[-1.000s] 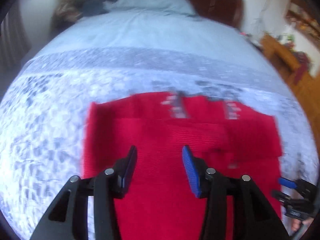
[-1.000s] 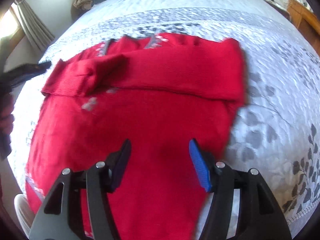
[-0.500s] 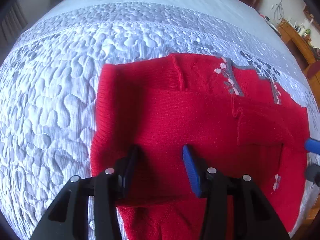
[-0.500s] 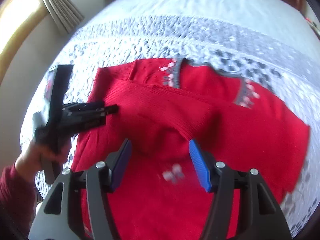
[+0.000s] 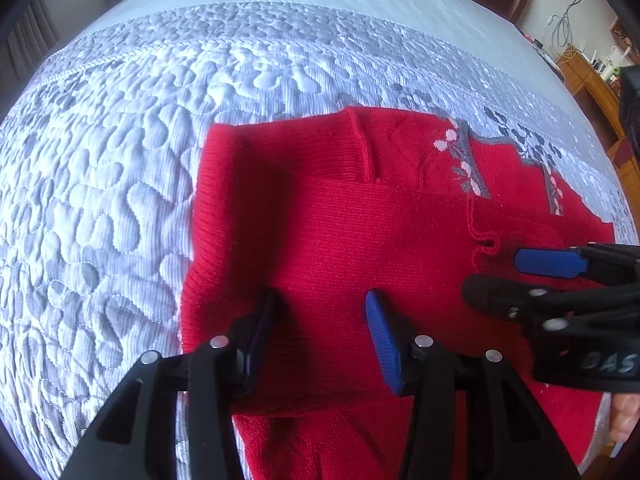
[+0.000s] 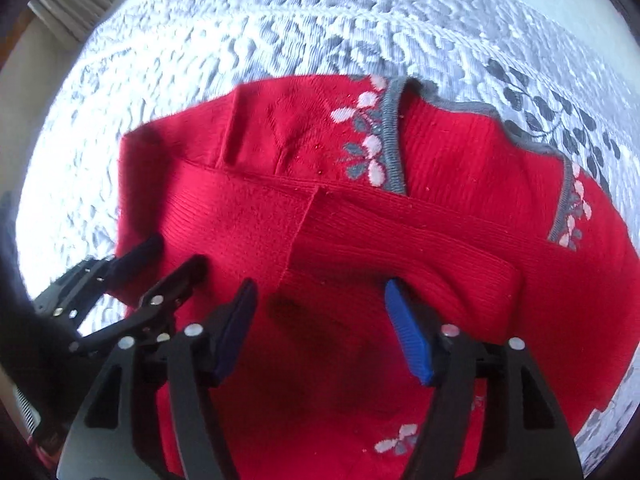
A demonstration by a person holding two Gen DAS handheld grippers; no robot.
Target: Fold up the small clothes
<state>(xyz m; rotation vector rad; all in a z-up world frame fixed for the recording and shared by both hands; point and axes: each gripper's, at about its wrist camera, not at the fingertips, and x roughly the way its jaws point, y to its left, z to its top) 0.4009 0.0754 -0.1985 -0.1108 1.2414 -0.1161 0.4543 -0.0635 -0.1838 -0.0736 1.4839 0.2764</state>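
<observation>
On the quilted bed (image 5: pixel 120 208), left view: the red sweater (image 5: pixel 340 240) lies flat, sleeves folded across; left gripper (image 5: pixel 320 320) hovers half-open and empty above it. Right view: right gripper (image 6: pixel 320 308), jaws opening, nothing gripped, poised over the sleeve cuff (image 6: pixel 400 248) for the next fold.

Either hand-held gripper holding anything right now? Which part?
Nothing held. The left hand-held gripper is open over the red sweater; the right hand-held gripper is opening above its folded sleeves.

We saw a red sweater (image 6: pixel 400 240) with grey trim and white-and-grey flowers; the quilt (image 5: pixel 120 200) was pale with grey leaves; the grippers' pads (image 5: pixel 380 340) were blue.
</observation>
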